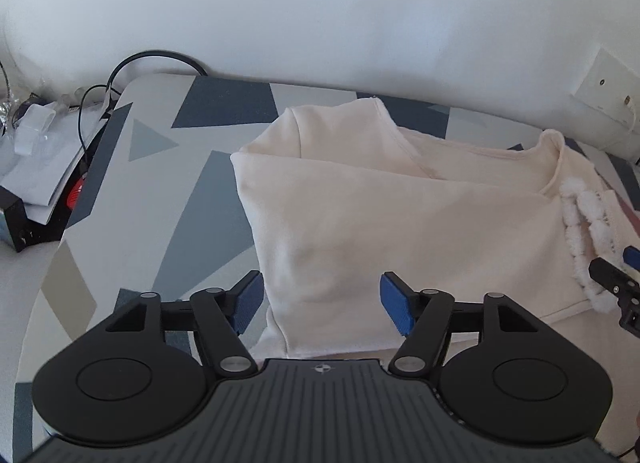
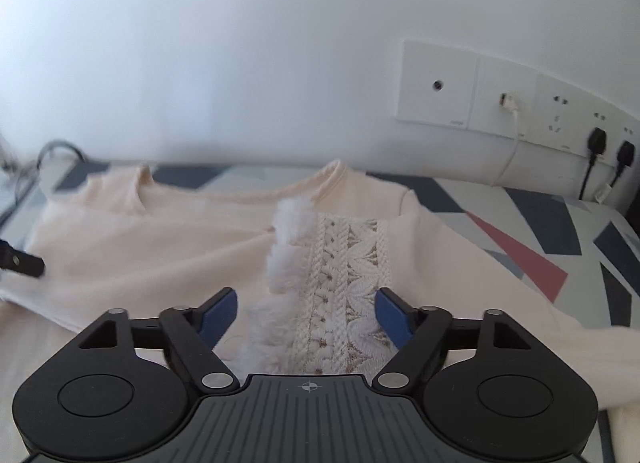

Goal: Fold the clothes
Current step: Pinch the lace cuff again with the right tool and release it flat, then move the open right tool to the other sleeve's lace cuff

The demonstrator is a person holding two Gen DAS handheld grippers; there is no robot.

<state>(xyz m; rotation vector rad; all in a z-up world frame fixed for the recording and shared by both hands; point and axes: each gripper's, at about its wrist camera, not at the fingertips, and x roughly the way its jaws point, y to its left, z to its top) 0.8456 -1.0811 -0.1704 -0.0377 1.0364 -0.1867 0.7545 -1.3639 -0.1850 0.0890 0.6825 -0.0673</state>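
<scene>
A cream top [image 1: 380, 231] lies partly folded on a patterned board [image 1: 160, 183], its left side turned over the middle. A white lace and pom-pom trim [image 2: 332, 275] runs down its front. My left gripper [image 1: 320, 303] is open and empty above the folded left edge near the hem. My right gripper [image 2: 306, 315] is open and empty, straddling the trim just above the cloth. The right gripper's tip shows at the right edge of the left wrist view [image 1: 616, 283]. The left gripper's finger shows at the left edge of the right wrist view [image 2: 24, 263].
A white wall stands behind the board. Wall sockets [image 2: 520, 103] with plugs and a white cable are at the back right. Papers, a black box and black cables [image 1: 48, 167] lie off the board's left end. The board cover [image 2: 540, 231] continues to the right.
</scene>
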